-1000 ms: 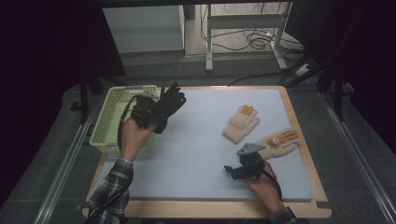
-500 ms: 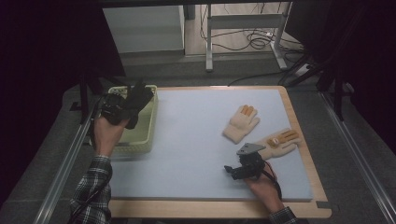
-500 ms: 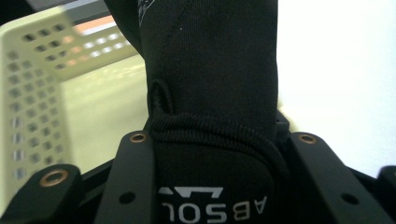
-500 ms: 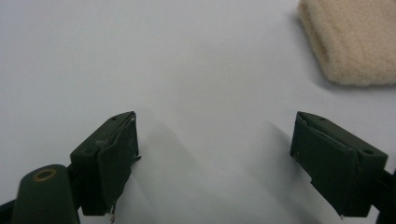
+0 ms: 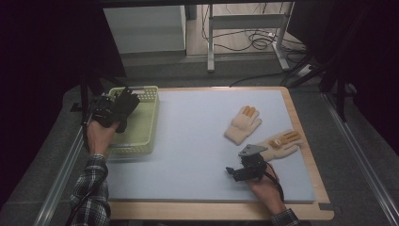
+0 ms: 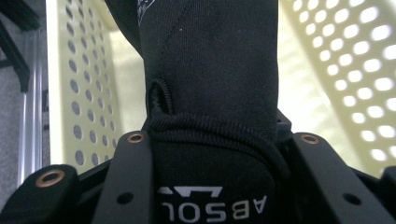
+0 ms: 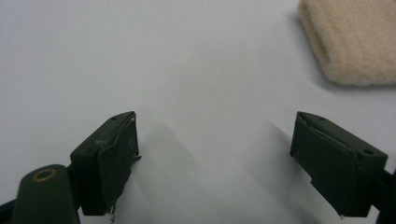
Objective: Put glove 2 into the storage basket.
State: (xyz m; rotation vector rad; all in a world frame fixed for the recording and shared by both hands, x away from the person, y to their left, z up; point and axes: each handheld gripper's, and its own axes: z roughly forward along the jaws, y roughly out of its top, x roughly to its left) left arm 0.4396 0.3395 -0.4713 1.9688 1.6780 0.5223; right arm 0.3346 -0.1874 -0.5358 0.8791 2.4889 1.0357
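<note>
your left gripper (image 5: 123,104) grips a black glove (image 5: 126,101) by its cuff, jaws clamped on the fabric, and holds it over the left side of a pale yellow basket (image 5: 141,136) at the table's left edge. in the left gripper view the glove (image 6: 210,93) hangs down between the jaws, with the basket's (image 6: 355,60) perforated walls behind it. your right gripper (image 5: 234,173) sits low over the blue mat (image 5: 188,141) near the front right, its jaws spread wide and holding nothing. just beyond it lies a beige glove (image 5: 280,143); a second beige glove (image 5: 242,125) lies farther back on the mat. in the right gripper view a beige cuff (image 7: 350,42) shows at top right.
</note>
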